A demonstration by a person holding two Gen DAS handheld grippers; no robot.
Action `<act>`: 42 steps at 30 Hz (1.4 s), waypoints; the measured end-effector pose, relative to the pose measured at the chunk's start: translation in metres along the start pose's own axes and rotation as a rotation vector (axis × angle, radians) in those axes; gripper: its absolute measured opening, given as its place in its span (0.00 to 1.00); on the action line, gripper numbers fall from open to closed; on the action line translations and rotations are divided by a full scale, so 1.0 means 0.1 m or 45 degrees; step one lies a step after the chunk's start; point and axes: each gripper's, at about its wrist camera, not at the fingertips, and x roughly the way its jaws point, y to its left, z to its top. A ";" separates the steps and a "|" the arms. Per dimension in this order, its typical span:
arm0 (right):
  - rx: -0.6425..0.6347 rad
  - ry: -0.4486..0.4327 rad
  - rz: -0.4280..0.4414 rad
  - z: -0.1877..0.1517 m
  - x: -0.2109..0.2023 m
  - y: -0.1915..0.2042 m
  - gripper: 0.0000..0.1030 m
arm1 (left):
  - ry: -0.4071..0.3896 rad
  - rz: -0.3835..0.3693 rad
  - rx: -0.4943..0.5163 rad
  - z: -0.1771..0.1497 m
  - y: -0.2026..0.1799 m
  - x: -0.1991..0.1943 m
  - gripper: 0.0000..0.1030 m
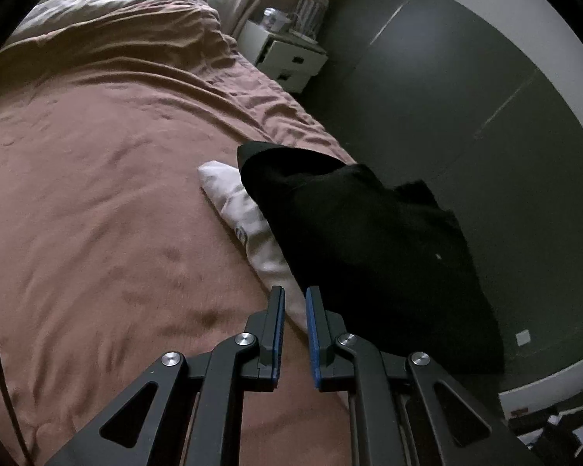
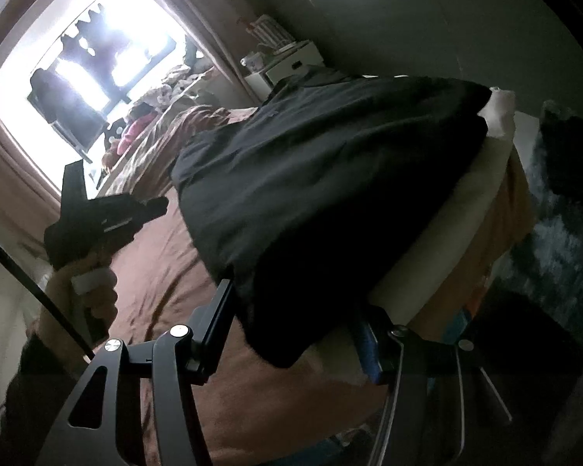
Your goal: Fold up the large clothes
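Going left to right in the left wrist view: the brown bed (image 1: pixel 97 194) fills everything from 7 to 11 o'clock, bare and flat, so I'd guess it's the folding surface. At the middle lies a white cloth (image 1: pixel 233 202), and the black garment (image 1: pixel 369 240) is draped over it at 3 o'clock, right on the bed's edge. The left gripper (image 1: pixel 294 293) at 6 o'clock is pretty much closed, with nothing clearly between the pads.

In the right wrist view a hand (image 2: pixel 81 295) at 8 o'clock holds that left tool clear of the cloth. The right gripper (image 2: pixel 291 305) at 6 o'clock stands about half open astride the garment's near corner. I honestly can't tell if it's pinching yet.

Containers: only a white cabinet (image 1: pixel 287 58) at 12 o'clock, with stuff on top too small to make out.
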 end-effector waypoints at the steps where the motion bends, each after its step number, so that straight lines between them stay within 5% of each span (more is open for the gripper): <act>1: 0.005 0.004 0.006 -0.02 -0.02 0.01 0.52 | 0.007 -0.005 0.005 -0.02 -0.01 -0.04 0.12; 11: -0.018 -0.046 -0.062 -0.16 -0.33 0.05 0.55 | -0.018 0.002 0.135 -0.44 -0.09 -0.78 0.14; 13: -0.023 -0.058 -0.071 -0.18 -0.39 0.08 0.56 | -0.037 -0.004 0.168 -0.53 -0.11 -0.98 0.26; 15: -0.032 -0.065 -0.088 -0.23 -0.44 0.13 0.64 | -0.068 -0.012 0.198 -0.62 -0.12 -1.17 0.52; 16: -0.038 -0.070 -0.093 -0.24 -0.46 0.16 0.72 | -0.091 -0.011 0.215 -0.68 -0.13 -1.29 0.55; 19: -0.061 -0.097 -0.099 -0.27 -0.54 0.27 0.76 | -0.133 -0.016 0.253 -0.80 -0.15 -1.56 0.60; 26: -0.134 -0.160 -0.135 -0.41 -0.74 0.48 0.86 | -0.304 0.001 0.319 -1.19 -0.16 -2.25 0.98; 29: -0.164 -0.183 -0.126 -0.50 -0.82 0.56 1.00 | -0.389 0.024 0.311 -1.39 -0.13 -2.57 1.00; 42: -0.272 -0.225 -0.056 -0.88 -1.00 0.73 1.00 | -0.597 0.172 0.313 -2.20 0.08 -3.58 1.00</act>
